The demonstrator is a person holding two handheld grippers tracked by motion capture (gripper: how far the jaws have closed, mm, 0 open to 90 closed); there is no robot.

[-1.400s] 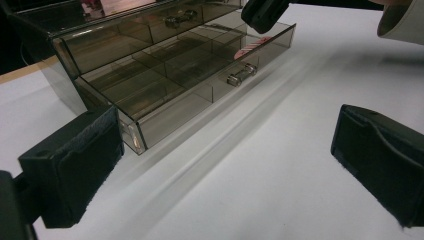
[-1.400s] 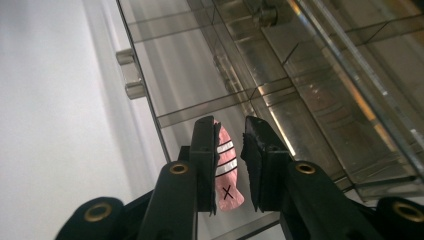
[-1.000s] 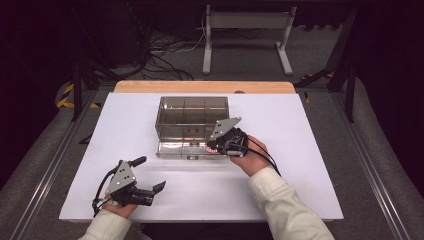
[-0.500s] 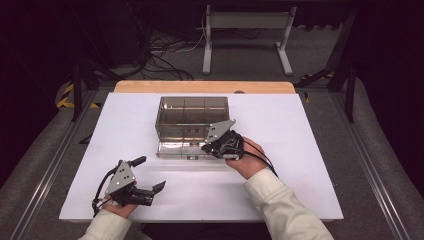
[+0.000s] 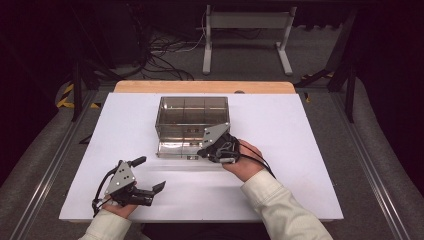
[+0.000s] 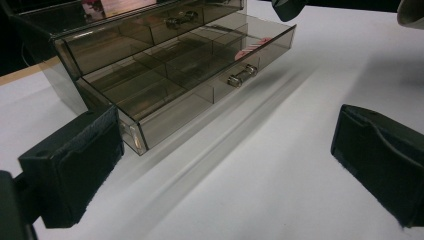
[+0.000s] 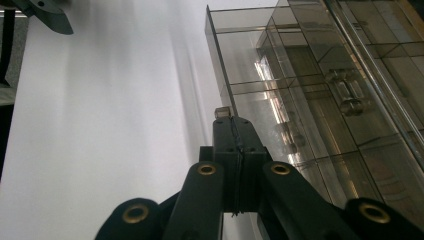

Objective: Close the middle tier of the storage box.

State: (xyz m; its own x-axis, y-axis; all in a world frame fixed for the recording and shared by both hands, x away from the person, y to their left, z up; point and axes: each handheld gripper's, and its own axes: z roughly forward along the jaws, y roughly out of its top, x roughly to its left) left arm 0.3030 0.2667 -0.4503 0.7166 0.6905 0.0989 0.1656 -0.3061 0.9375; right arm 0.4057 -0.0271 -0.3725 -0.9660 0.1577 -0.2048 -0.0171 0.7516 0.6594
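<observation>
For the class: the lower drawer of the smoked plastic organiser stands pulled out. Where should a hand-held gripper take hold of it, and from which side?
Probably the small knob on the lower drawer front. It sticks out from the flat front panel, so jaws can close on it. Come level from the person's side, where the organiser opens.

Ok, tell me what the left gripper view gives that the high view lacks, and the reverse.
Left gripper view: the knob and dividers of the drawer close up, framed by the left gripper's open jaws. High view: the right hand, the right gripper shut at the drawer front, the stand and cables behind. Both: the box, its pulled-out drawer, the table.
</observation>
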